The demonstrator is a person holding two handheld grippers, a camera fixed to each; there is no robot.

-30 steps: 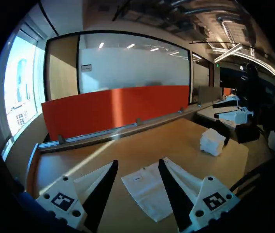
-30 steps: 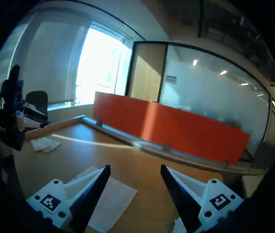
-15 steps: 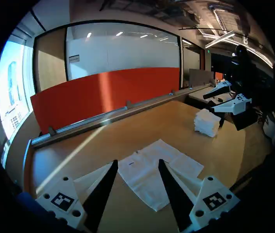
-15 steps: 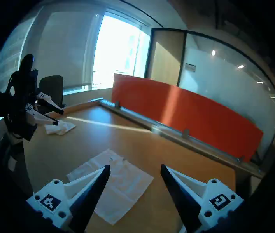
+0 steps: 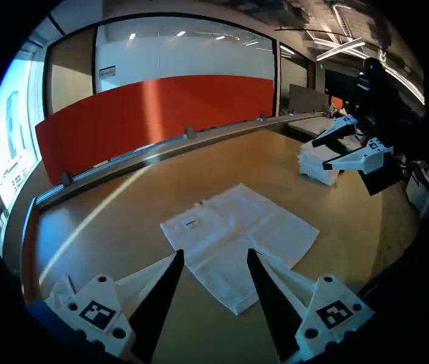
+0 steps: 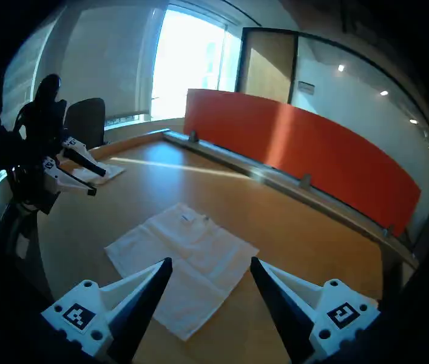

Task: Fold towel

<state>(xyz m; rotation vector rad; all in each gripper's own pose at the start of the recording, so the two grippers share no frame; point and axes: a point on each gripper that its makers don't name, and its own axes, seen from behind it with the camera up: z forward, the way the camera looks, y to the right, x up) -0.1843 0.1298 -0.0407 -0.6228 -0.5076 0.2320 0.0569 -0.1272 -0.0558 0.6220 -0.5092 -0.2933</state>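
Ahead, flat towel (image 5: 238, 233), just beyond parted jaws

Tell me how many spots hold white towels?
3. One towel spread flat centrally; a folded stack by the right hand-held gripper; a loose towel by the left hand-held gripper. The stack's count is hidden.

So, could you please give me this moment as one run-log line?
stage: pre-grasp | towel: spread flat on table | left gripper: jaws open, empty | right gripper: jaws open, empty

One flat towel (image 5: 238, 233), one folded stack (image 5: 309, 164), two grippers (image 5: 214, 252) (image 6: 210, 259).
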